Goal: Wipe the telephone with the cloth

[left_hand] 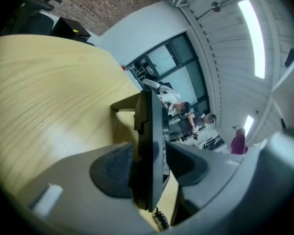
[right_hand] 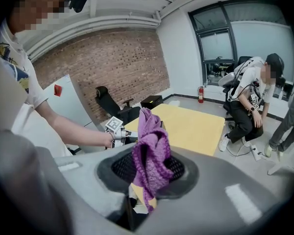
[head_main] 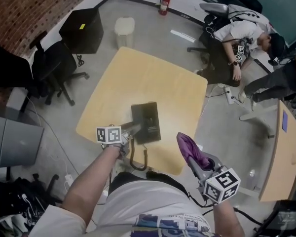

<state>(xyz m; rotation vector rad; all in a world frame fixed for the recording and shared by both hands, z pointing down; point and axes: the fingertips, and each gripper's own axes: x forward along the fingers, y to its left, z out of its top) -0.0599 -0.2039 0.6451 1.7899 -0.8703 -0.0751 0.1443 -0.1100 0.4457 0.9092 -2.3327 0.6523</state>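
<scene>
A black telephone lies on the pale wooden table near its front edge, its cord hanging off the edge. My left gripper is at the phone's near left corner. In the left gripper view the telephone's edge stands between the jaws. A gap shows at the right pad, so the gripper is open around it. My right gripper hovers off the table's front right, shut on a purple cloth that bunches up between its jaws.
Black office chairs and a black box stand left of the table, a white bin and a fire extinguisher behind it. A person sits at the far right. Another desk is on the right.
</scene>
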